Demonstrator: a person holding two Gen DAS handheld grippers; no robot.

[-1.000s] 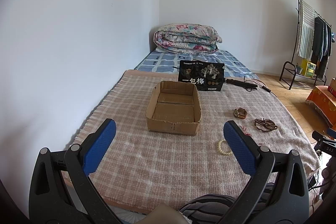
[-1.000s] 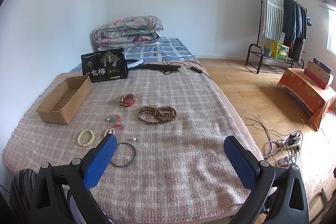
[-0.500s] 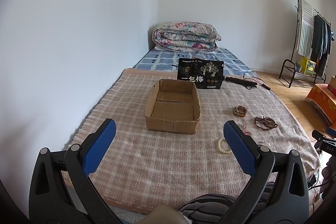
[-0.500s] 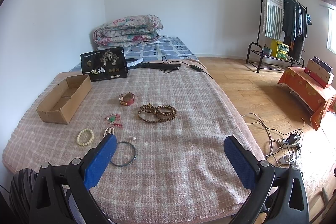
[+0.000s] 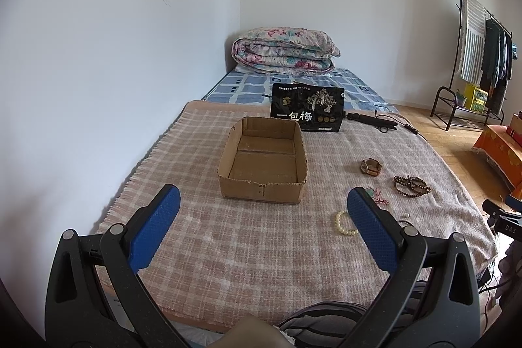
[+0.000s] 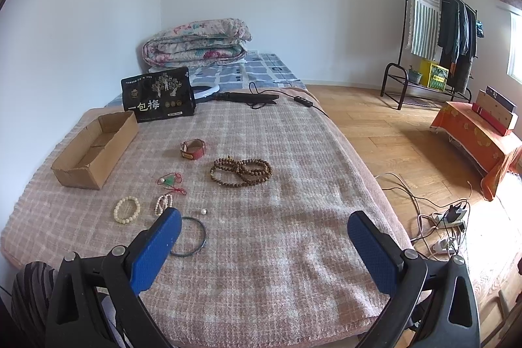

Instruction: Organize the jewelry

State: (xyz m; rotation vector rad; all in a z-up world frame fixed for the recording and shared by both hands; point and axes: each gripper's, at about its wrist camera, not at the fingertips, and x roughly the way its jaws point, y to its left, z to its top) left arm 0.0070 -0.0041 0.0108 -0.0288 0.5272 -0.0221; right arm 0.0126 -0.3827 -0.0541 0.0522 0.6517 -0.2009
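An empty cardboard box [image 5: 263,162] [image 6: 94,149] sits on a pink checked blanket. To its right lie a red-strapped watch [image 6: 193,148] [image 5: 371,167], brown wooden beads [image 6: 241,171] [image 5: 411,185], a green pendant on red cord [image 6: 170,181], a cream bead bracelet [image 6: 126,209] [image 5: 344,222], a smaller pearl bracelet [image 6: 162,204], a loose pearl [image 6: 204,211] and a dark bangle [image 6: 191,236]. My left gripper [image 5: 263,219] is open, held before the box. My right gripper [image 6: 264,237] is open over the blanket's near part, its left finger beside the bangle.
A black snack bag [image 6: 158,94] stands behind the box, with a folded quilt [image 6: 195,43] at the wall. A black cord and rod [image 6: 254,97] lie at the far edge. Right of the bed are a wooden floor, cables [image 6: 440,217], a clothes rack [image 6: 437,22] and an orange-draped stand [image 6: 479,139].
Both grippers have shifted very slightly; the scene sits a little lower and nearer in the left view. Nothing on the blanket has moved, and both grippers stay open.
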